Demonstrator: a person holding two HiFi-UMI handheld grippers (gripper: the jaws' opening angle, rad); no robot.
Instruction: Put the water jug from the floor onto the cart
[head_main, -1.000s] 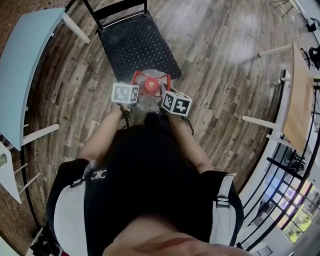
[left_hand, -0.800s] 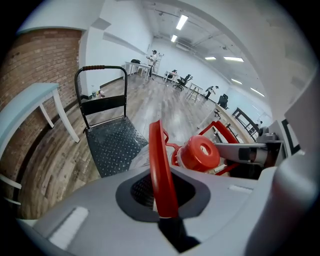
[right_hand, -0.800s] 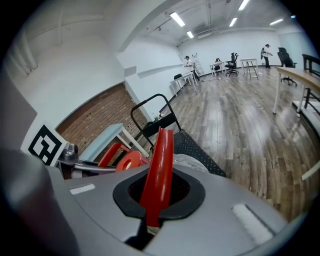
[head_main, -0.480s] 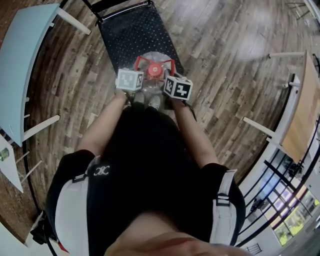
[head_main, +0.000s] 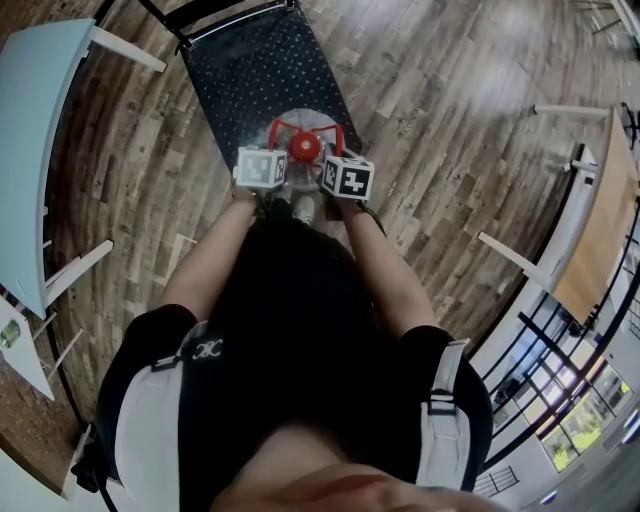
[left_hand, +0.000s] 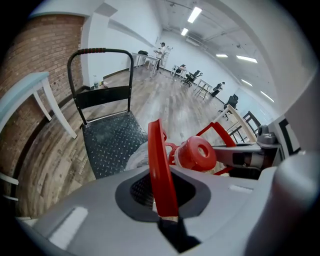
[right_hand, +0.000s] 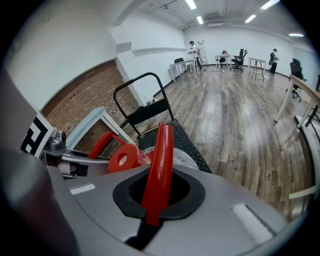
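The water jug's red cap (head_main: 304, 148) and red carry handles (head_main: 300, 125) show between my two grippers, over the near end of the cart's black tread-plate deck (head_main: 250, 70). The left gripper (head_main: 274, 148) is shut on one red handle strip (left_hand: 160, 165). The right gripper (head_main: 334, 152) is shut on the other strip (right_hand: 159, 165). Both gripper views show the cap (left_hand: 196, 152) (right_hand: 122, 159) and the jug's clear shoulder below it. The cart's push handle (left_hand: 100, 50) (right_hand: 140, 80) rises at the deck's far end. I cannot tell whether the jug rests on the deck.
A light-blue table (head_main: 40, 130) with white legs stands at the left and a wooden table (head_main: 600, 220) at the right. Wood-plank floor (head_main: 450, 120) surrounds the cart. A brick wall (left_hand: 45, 55) runs behind it. People and desks are far down the hall.
Both grippers carried the jug forward and down, from just short of the cart's near edge to over its deck. Their grip on the red handles has not changed.
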